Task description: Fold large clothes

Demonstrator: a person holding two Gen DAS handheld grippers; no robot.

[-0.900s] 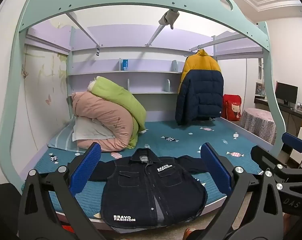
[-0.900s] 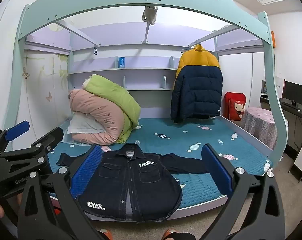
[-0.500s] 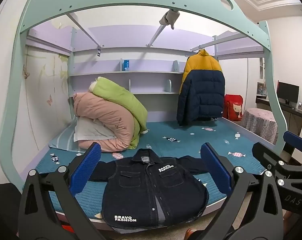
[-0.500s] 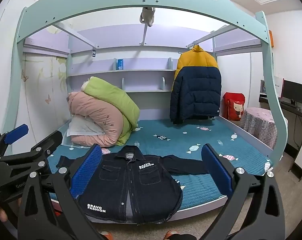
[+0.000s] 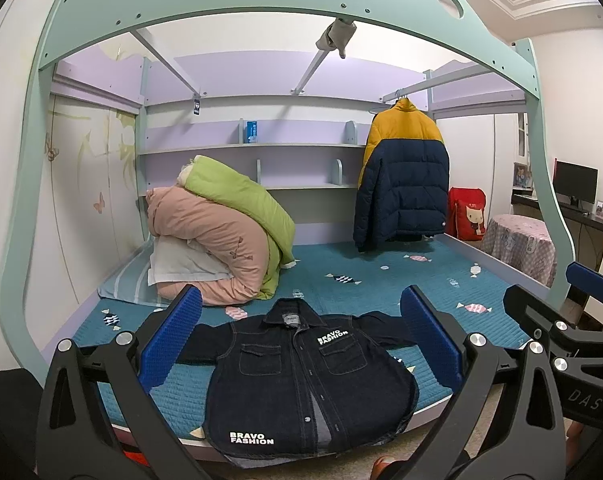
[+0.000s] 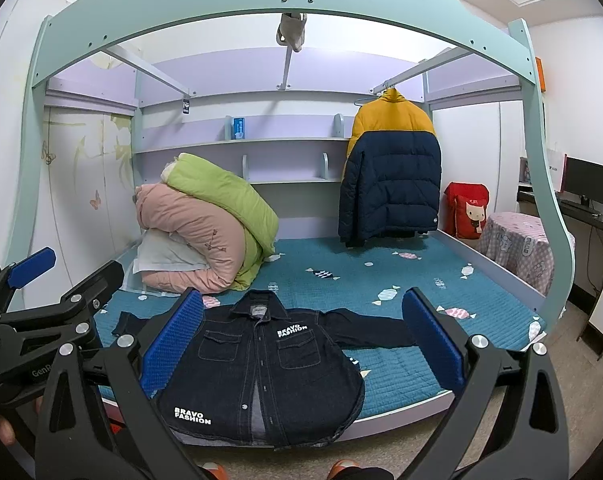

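Observation:
A dark denim jacket [image 5: 301, 376] with white "BRAVO FASHION" print lies face up on the teal bed [image 5: 381, 276], sleeves spread, hem hanging over the front edge. It also shows in the right wrist view [image 6: 261, 368]. My left gripper [image 5: 299, 340] is open and empty, held in front of the bed, apart from the jacket. My right gripper [image 6: 301, 336] is open and empty, likewise short of the bed. The right gripper also shows at the right edge of the left wrist view [image 5: 561, 312], and the left gripper at the left edge of the right wrist view [image 6: 53, 284].
Pink and green rolled quilts [image 5: 221, 240] and a pillow sit at the bed's back left. A yellow-and-navy puffer coat [image 5: 401, 184] hangs at the back right. The mint bed frame [image 5: 261, 4] arches overhead. A covered round table [image 5: 517, 244] and a desk stand to the right.
Both grippers have crept slightly forward and up; the view of the bed shifted a little. The jacket has not moved and both grippers stay open.

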